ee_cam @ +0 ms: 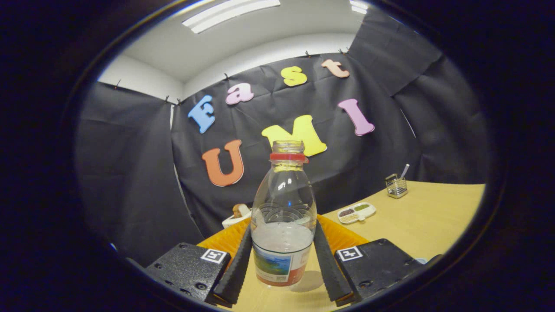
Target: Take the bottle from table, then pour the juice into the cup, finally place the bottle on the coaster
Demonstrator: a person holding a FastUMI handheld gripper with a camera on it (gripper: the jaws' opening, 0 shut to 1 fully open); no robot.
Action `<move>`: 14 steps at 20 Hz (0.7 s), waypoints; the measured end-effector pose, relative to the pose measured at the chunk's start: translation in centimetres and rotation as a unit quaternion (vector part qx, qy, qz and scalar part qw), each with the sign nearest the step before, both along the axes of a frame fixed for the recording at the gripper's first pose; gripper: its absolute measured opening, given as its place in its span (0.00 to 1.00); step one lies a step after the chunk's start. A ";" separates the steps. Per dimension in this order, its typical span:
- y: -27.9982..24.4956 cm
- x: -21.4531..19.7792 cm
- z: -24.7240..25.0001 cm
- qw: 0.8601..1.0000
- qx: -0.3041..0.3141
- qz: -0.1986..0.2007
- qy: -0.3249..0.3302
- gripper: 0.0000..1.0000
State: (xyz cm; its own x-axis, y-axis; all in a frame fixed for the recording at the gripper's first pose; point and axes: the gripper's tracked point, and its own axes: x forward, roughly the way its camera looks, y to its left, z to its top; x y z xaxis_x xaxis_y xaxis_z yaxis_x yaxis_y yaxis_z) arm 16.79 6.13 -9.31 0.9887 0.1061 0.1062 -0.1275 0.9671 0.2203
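Bottle [283, 216] stood upright on the wooden table [427, 221], uncapped, red ring at the neck, pale liquid filling roughly its lower part, label around the base. Gripper [283, 247] fingers sat either side of the bottle's lower body, both looking pressed to its walls, so closed on it. Orange ribbed mat [342, 236] lay just behind the bottle, partly hidden by it and the fingers. Beyond the mat near the table's far edge: white bowl [236, 216] with something brown in it. Farther right, white divided dish [356, 212] holding dark and green bits. Well apart toward the far right corner, small wire basket [396, 187] with a utensil sticking up.
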 end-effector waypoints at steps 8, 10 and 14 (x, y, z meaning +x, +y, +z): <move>2.0 2.6 -4.9 0.995 -0.097 -0.032 0.000 0.78; 1.4 3.1 -6.1 0.992 -0.117 -0.049 0.009 0.78; 2.6 4.4 -7.7 0.991 -0.122 -0.043 0.022 0.78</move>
